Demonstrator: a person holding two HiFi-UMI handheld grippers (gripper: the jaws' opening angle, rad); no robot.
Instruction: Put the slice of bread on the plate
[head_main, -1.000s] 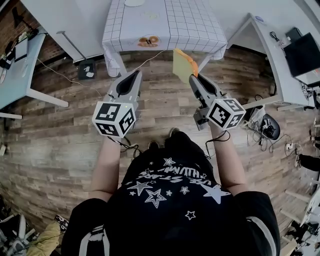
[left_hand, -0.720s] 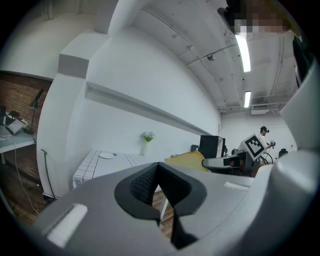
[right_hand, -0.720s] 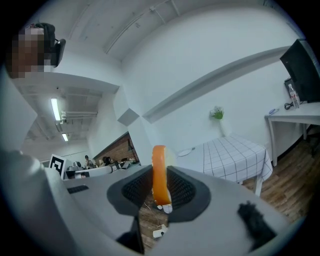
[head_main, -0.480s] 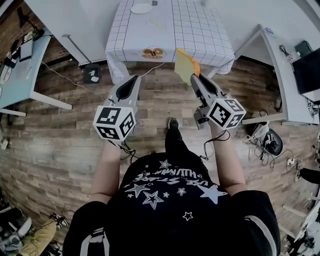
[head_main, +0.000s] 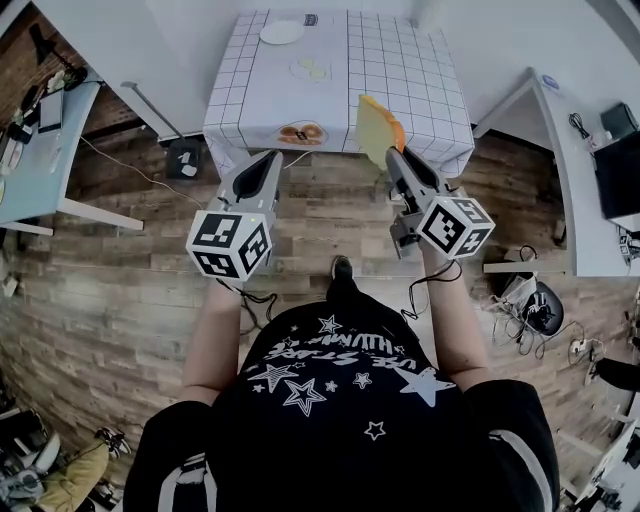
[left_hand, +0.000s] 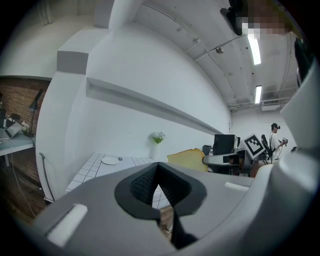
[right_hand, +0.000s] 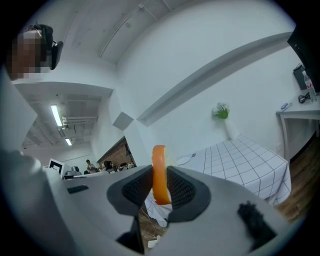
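The slice of bread (head_main: 377, 128), pale yellow with an orange crust, stands on edge between the jaws of my right gripper (head_main: 393, 156), which is shut on it. In the right gripper view the crust (right_hand: 159, 172) sits squeezed between the dark pads. The white plate (head_main: 282, 32) lies at the far end of the checked table (head_main: 400, 70), well beyond both grippers; it also shows small in the left gripper view (left_hand: 110, 160) and in the right gripper view (right_hand: 184, 160). My left gripper (head_main: 270, 160) is shut and holds nothing, level with the right one, just short of the table's near edge.
A brown item (head_main: 300, 133) lies at the table's front edge and a faint pale one (head_main: 310, 70) mid-table. A vase of flowers (left_hand: 158, 137) stands at the far end. Desks flank the table left (head_main: 40, 140) and right (head_main: 580, 170). Cables and a black box (head_main: 183, 155) lie on the wooden floor.
Both grippers and the person have moved forward toward the checked table, whose plate end has come into view. The bread stays held in the right gripper; the left stays shut.
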